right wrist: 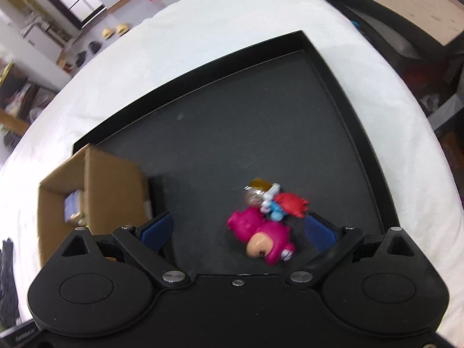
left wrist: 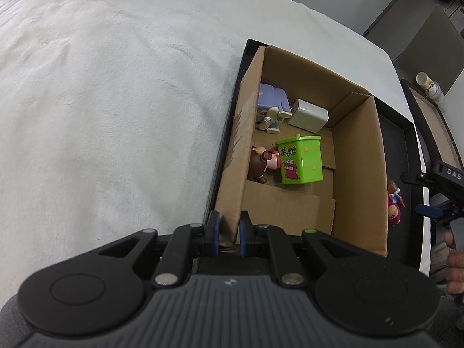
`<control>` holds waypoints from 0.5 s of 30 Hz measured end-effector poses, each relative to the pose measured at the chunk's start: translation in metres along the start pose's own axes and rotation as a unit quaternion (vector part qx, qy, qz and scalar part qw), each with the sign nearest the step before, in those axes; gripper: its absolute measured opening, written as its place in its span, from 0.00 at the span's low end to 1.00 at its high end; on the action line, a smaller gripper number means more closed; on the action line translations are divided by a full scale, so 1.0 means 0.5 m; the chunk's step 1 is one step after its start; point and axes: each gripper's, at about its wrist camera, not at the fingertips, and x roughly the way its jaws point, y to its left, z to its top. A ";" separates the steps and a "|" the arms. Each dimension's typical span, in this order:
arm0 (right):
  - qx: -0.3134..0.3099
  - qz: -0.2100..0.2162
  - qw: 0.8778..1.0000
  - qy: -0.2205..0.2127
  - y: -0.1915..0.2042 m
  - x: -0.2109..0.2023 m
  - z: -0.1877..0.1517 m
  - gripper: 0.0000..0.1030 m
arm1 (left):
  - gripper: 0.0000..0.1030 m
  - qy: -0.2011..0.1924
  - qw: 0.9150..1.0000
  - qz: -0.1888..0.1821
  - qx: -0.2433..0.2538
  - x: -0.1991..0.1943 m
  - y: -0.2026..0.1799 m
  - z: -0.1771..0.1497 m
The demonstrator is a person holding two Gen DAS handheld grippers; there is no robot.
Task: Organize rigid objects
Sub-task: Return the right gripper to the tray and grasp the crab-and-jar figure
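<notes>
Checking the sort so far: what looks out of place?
Toys remain outside the box: a pink figure lying on its side on the tray, with a red-and-blue toy heaped against it.

Bright, fisheye-warped; right view motion-blurred

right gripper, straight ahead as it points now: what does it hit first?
Probably the pink toy figure lying on the black tray, between the open right gripper fingers. Depth is unclear.

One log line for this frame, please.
left gripper: shut on box wall | right gripper: open over pink toy | tray: toys remaining
</notes>
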 end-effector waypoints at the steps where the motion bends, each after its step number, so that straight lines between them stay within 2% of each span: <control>1: 0.004 -0.004 1.000 0.000 -0.004 0.005 0.001 0.95 | 0.12 0.000 1.000 0.001 0.000 0.001 -0.001 0.000; 11: 0.030 -0.040 0.999 -0.003 -0.028 0.055 0.008 0.89 | 0.12 0.002 1.000 0.006 0.002 0.004 -0.007 0.003; 15: 0.015 -0.055 0.998 -0.003 -0.021 0.074 0.024 0.88 | 0.12 0.001 1.000 0.006 0.003 0.005 -0.007 0.002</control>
